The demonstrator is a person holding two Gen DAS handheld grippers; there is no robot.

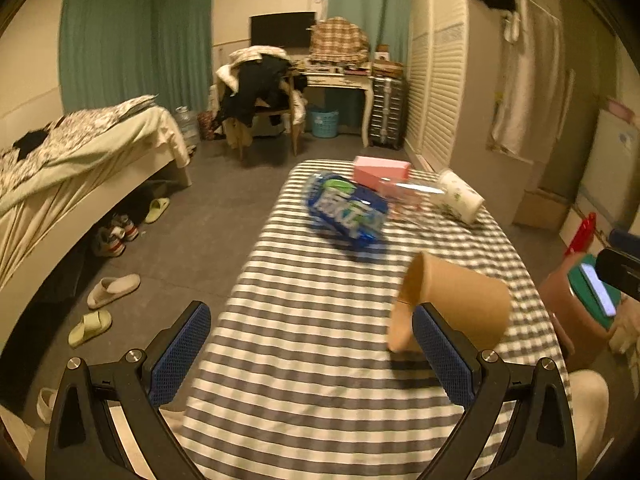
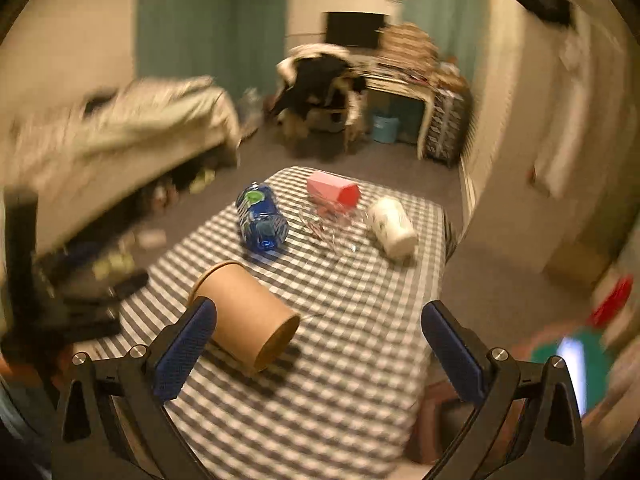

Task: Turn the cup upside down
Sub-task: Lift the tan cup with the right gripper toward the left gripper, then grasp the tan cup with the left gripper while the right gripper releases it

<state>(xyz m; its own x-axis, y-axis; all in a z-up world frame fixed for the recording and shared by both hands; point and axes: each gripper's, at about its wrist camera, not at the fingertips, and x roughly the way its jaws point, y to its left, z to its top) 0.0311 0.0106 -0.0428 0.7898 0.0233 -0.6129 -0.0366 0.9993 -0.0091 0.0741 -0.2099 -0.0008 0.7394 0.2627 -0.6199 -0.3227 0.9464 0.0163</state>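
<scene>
A brown paper cup point(image 1: 456, 300) lies on its side on the grey-and-white striped tablecloth point(image 1: 304, 320). In the left wrist view it sits just beyond my right fingertip, mouth towards the left. My left gripper point(image 1: 312, 328) is open and empty. In the right wrist view the cup point(image 2: 244, 312) lies beside my left fingertip, its base towards the camera. My right gripper point(image 2: 320, 328) is open and empty above the table. Both views are motion-blurred.
Farther back on the table lie a blue water bottle point(image 1: 346, 210), a pink box point(image 1: 382, 170), a clear glass item point(image 2: 332, 224) and a white floral cup point(image 1: 458, 196) on its side. A phone on a green thing point(image 1: 596, 288) is at the right. A bed point(image 1: 72, 168) and slippers are on the left.
</scene>
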